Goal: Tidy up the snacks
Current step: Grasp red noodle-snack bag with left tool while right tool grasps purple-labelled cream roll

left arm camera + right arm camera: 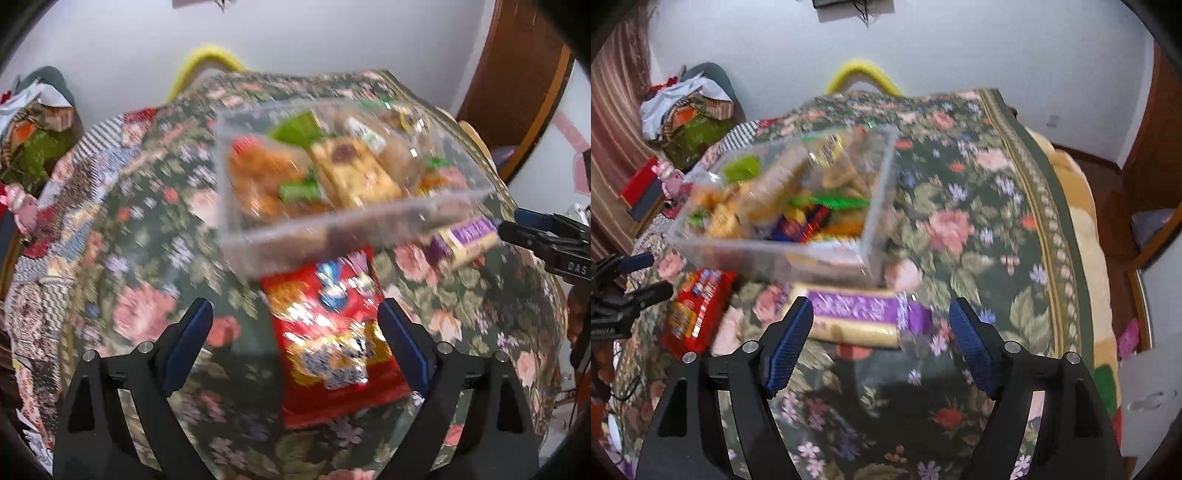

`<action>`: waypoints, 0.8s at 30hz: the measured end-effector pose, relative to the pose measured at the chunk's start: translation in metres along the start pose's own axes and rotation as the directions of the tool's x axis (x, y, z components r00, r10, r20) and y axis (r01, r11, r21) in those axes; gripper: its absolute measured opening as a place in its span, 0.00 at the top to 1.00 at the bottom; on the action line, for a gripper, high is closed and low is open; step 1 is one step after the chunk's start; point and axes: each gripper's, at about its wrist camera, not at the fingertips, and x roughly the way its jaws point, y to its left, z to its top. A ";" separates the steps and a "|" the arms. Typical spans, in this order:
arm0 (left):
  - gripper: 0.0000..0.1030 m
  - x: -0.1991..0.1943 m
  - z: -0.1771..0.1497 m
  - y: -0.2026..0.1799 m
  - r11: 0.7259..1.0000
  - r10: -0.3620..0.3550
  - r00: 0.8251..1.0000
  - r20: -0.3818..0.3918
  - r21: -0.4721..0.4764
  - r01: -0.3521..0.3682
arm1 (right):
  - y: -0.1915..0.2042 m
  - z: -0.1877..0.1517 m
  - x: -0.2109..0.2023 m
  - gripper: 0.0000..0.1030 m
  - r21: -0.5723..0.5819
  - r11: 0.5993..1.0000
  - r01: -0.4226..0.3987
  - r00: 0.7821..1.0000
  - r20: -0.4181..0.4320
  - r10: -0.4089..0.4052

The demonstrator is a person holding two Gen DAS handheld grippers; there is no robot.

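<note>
Left wrist view: left gripper (295, 339) released, blue-padded jaws spread wide, nothing between them touching the pads. It hangs over a red snack bag (332, 343) lying flat on the floral cloth (140, 229); the bag sits in the gap between the two fingers from this angle (contact can't be judged, frame is motion-blurred). Just beyond the bag is the clear plastic bin (454, 206), loaded with wrapped snacks: orange, green and beige packs, details smeared. A purple-and-cream pack (465, 240) lies on the cloth just beside the bin's near right corner. Right gripper (517, 227) enters from the right edge, tips close to that purple pack.

Right wrist view: right gripper (881, 332) also released, jaws wide apart, empty. Purple-and-cream pack (855, 317) lies flat just ahead of the fingertips, partly behind the left pad. Clear plastic bin (879, 206) sits right behind it, full of mixed snacks. Red snack bag (698, 314) is to the left of the purple pack, near the bin's front left corner. Left gripper (646, 275) shows at the left edge, over the red bag's side. Floral cloth (979, 206) covers the whole surface; a pile of clothes (687, 107) sits at the far left.
</note>
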 end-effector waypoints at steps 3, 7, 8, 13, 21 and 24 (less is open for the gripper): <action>0.11 0.014 -0.005 -0.006 0.999 -0.028 0.999 -0.032 -0.023 0.028 | -0.001 -0.008 0.009 0.29 0.023 0.999 -0.030 0.999 -0.021 0.031; 0.11 0.031 -0.009 -0.012 0.997 -0.061 0.996 -0.071 -0.046 0.058 | 0.003 -0.012 0.020 0.29 0.027 0.999 -0.029 0.999 -0.031 0.030; 0.11 0.034 -0.010 -0.014 0.998 -0.057 0.995 -0.077 -0.044 0.054 | 0.004 -0.014 0.023 0.29 0.024 0.999 -0.022 0.999 -0.033 0.023; 0.09 0.051 -0.017 -0.021 0.998 -0.055 0.992 -0.117 -0.030 0.052 | 0.010 -0.024 0.023 0.42 0.021 0.999 -0.048 0.998 -0.032 0.048; 0.17 0.048 -0.022 -0.015 0.996 -0.072 0.994 -0.084 -0.052 0.067 | 0.038 -0.043 0.012 0.51 -0.052 0.984 -0.171 0.981 -0.105 0.165; 0.28 0.040 -0.026 -0.012 0.997 -0.075 0.995 -0.070 -0.031 0.073 | 0.043 -0.039 0.005 0.50 -0.070 0.986 -0.153 0.986 -0.081 0.147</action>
